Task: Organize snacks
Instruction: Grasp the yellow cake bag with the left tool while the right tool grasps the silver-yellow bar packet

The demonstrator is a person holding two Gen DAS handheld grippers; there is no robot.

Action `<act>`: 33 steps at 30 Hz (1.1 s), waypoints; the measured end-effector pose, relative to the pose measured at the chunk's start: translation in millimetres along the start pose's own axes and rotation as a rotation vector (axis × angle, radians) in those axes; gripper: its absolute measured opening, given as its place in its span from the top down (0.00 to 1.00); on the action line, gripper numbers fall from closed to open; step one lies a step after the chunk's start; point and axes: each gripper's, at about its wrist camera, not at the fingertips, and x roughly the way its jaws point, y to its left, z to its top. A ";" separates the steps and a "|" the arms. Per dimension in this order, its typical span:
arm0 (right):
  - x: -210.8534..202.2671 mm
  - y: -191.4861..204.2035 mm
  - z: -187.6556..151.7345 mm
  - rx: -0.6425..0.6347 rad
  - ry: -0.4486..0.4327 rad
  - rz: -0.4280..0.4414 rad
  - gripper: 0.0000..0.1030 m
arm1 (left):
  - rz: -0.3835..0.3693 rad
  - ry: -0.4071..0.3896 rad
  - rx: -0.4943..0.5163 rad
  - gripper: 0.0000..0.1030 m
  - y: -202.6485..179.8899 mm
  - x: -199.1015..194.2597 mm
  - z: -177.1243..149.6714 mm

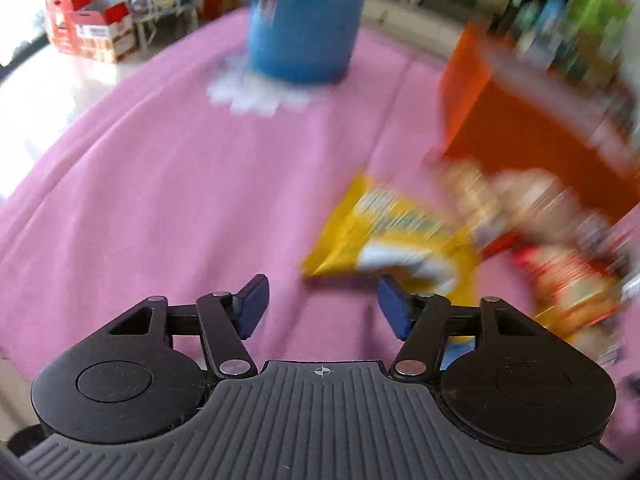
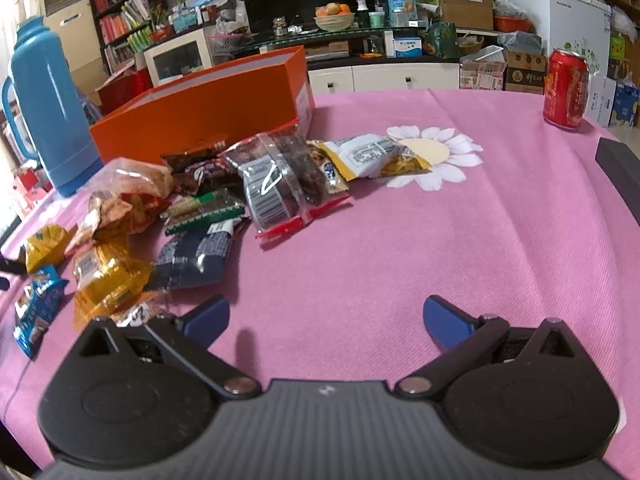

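Observation:
In the blurred left wrist view my left gripper [image 1: 322, 306] hangs open over the pink cloth with nothing between its blue pads. A yellow snack bag [image 1: 394, 236] lies just ahead and to its right, beside more blurred packets [image 1: 560, 280] and the open orange box [image 1: 532, 136]. In the right wrist view my right gripper [image 2: 326, 320] stands wide open above bare cloth. The heap of snack packets [image 2: 200, 208] lies to its left front, ahead of which is the orange box [image 2: 208, 116]. A clear pack of dark snacks [image 2: 280, 176] with a red edge sits nearest the middle.
A blue thermos [image 1: 304, 20] stands on a white flower mat at the back; it also shows at the far left [image 2: 44, 108]. A red can [image 2: 566, 88] stands at the back right. A dark object [image 2: 620, 172] juts in at the right edge. Cluttered shelves lie beyond the table.

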 end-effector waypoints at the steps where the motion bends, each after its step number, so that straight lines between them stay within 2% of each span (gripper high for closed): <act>1: -0.2 -1.2 0.4 0.010 -0.001 0.004 0.01 | -0.013 -0.032 -0.004 0.43 -1.8 -8.8 5.2; 2: -0.4 -1.9 0.5 0.020 -0.003 0.006 0.01 | -0.014 -0.053 0.010 0.36 -5.6 -13.0 9.6; 4: 0.0 -1.7 0.9 0.023 -0.003 0.007 0.01 | -0.004 -0.071 0.071 0.40 -16.8 -10.5 19.2; 6: 0.0 -0.9 0.6 0.014 -0.002 0.005 0.01 | 0.005 -0.022 0.137 0.49 -27.1 6.6 23.0; 7: 0.0 -0.7 0.5 0.011 -0.002 0.005 0.01 | 0.041 0.019 0.164 0.54 -30.4 18.0 21.7; 8: -0.1 -1.1 0.6 0.011 -0.002 0.006 0.01 | 0.090 0.056 0.182 0.47 -31.1 28.9 16.0; 10: -0.5 -2.4 0.8 0.021 -0.003 0.010 0.01 | 0.082 0.028 0.195 0.47 -29.1 27.1 8.1; 12: -1.0 -4.4 1.4 0.035 -0.005 0.016 0.01 | 0.082 0.020 0.201 0.55 -28.9 20.8 8.0; 13: -1.2 -5.2 1.8 0.041 -0.005 0.019 0.01 | 0.075 0.010 0.201 0.53 -29.5 15.9 8.5; 15: -1.6 -6.6 2.3 0.055 -0.006 0.024 0.01 | 0.058 -0.006 0.187 0.29 -30.2 8.4 10.0; 17: -1.9 -8.0 2.6 0.068 -0.009 0.029 0.01 | 0.077 -0.038 0.204 0.28 -36.9 4.9 10.0; 18: -1.9 -8.3 2.9 0.071 -0.009 0.031 0.01 | 0.089 -0.049 0.247 0.28 -42.5 4.4 9.4; 20: -2.2 -8.6 2.7 0.069 -0.009 0.034 0.01 | 0.105 -0.020 0.315 0.28 -51.8 3.5 6.2; 23: -2.2 -8.6 2.7 0.074 -0.009 0.032 0.01 | 0.062 0.050 0.255 0.30 -52.5 -3.9 -2.7; 25: -2.1 -8.8 2.8 0.075 -0.007 0.031 0.01 | -0.028 0.079 0.165 0.32 -49.3 -6.3 -5.1; 27: -2.2 -8.9 2.7 0.075 -0.007 0.032 0.01 | -0.089 0.121 0.085 0.29 -47.5 5.9 -1.2; 30: -3.1 -10.8 2.8 0.091 -0.009 0.042 0.01 | -0.060 0.182 0.023 0.30 -49.1 29.3 7.1; 33: -3.7 -16.5 4.0 0.133 -0.012 0.061 0.01 | -0.004 0.134 0.066 0.26 -56.2 42.9 24.9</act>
